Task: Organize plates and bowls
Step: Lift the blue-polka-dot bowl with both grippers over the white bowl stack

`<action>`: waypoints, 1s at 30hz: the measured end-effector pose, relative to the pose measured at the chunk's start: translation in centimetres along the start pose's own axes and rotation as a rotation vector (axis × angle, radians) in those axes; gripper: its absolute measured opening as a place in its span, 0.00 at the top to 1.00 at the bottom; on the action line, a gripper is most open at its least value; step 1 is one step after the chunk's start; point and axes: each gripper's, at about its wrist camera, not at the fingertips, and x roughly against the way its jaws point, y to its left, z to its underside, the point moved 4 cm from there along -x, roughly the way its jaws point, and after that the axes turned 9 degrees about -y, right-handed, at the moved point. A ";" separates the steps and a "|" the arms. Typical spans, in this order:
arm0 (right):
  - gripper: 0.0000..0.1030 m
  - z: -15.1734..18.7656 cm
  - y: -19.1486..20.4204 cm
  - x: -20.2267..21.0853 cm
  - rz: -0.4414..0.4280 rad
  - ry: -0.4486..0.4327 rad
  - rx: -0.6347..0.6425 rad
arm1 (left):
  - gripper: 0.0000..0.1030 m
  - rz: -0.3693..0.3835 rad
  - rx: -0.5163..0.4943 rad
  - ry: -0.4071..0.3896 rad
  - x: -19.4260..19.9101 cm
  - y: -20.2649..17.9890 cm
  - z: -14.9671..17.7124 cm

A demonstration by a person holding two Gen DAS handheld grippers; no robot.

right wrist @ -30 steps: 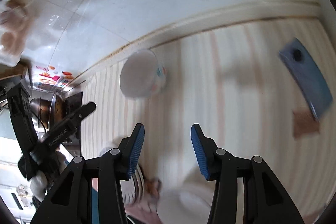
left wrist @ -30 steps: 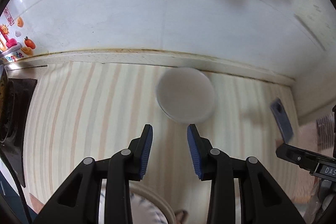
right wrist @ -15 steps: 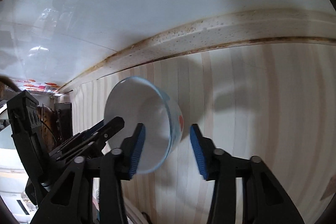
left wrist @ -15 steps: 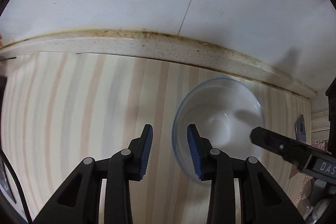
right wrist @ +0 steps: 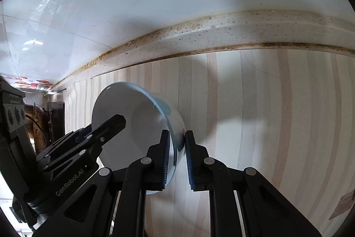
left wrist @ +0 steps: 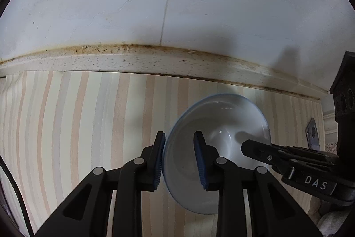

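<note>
Gripping opposite sides of a single white bowl with a pale blue rim, two hand-held grippers meet over a striped countertop near its back edge. Seen from the left wrist, the left gripper straddles the bowl's near wall, one blue-padded finger outside against the rim and the other inside the basin, the jaws only partly closed with a gap remaining on the inner side. Seen from the right wrist, the right gripper has narrowed to a slim gap with the bowl's wall pinched between its pads, one finger inside and one outside. The bowl appears tipped on its side in that view, its opening turned toward the left gripper, whose black fingers reach into it. Behind the bowl runs a speckled, stained backsplash ledge below a white tiled wall. A small grey-blue object lies farther right on the counter.
</note>
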 end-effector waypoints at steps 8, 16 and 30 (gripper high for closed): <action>0.85 2.2 0.3 2.8 -0.005 0.005 -0.004 | 0.77 -0.001 -0.043 0.001 2.7 -1.2 1.0; 0.85 5.6 0.1 6.5 0.019 0.000 -0.022 | 0.77 0.016 -0.064 0.011 5.7 -2.9 4.1; 0.85 15.1 -0.7 17.6 0.074 -0.044 -0.048 | 0.77 0.109 -0.161 0.011 13.5 -8.4 10.4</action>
